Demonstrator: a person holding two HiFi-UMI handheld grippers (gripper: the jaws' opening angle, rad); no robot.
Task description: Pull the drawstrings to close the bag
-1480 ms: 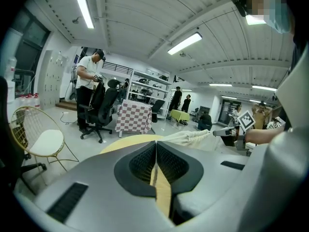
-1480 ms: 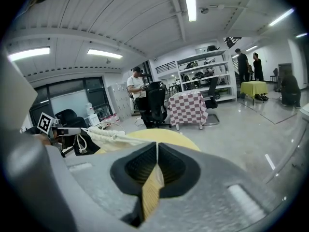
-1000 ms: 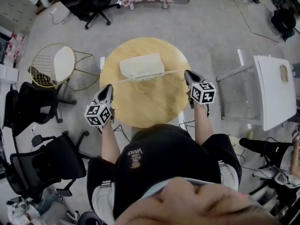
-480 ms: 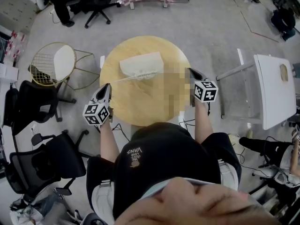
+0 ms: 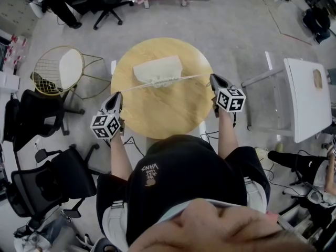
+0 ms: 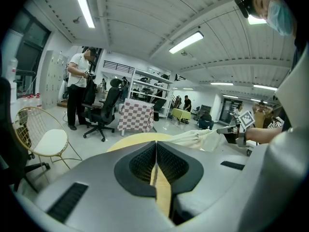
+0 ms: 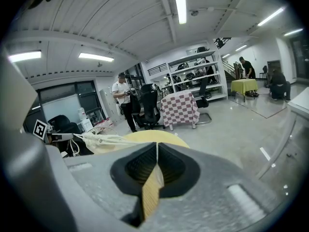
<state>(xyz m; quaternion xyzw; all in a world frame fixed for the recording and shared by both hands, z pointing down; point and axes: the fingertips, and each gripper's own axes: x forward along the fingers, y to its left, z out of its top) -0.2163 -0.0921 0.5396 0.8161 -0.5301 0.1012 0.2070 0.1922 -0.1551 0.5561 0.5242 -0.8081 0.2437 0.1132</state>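
Left tongs [image 5: 117, 96] and right tongs [image 5: 212, 77] are both fully closed. Each apparently pinches an end of the drawstring [image 5: 191, 77], which runs taut between them. The bag [image 5: 157, 69] lies at twelve o'clock on the round desk [image 5: 163, 114], with the tongs at eight and three. It is soft, light cloth and will likely slide unless both pulls are even, so grip the cord ends, not the fabric. The bag shows no label; the person's shirt [image 5: 152, 175] reads "VANS".
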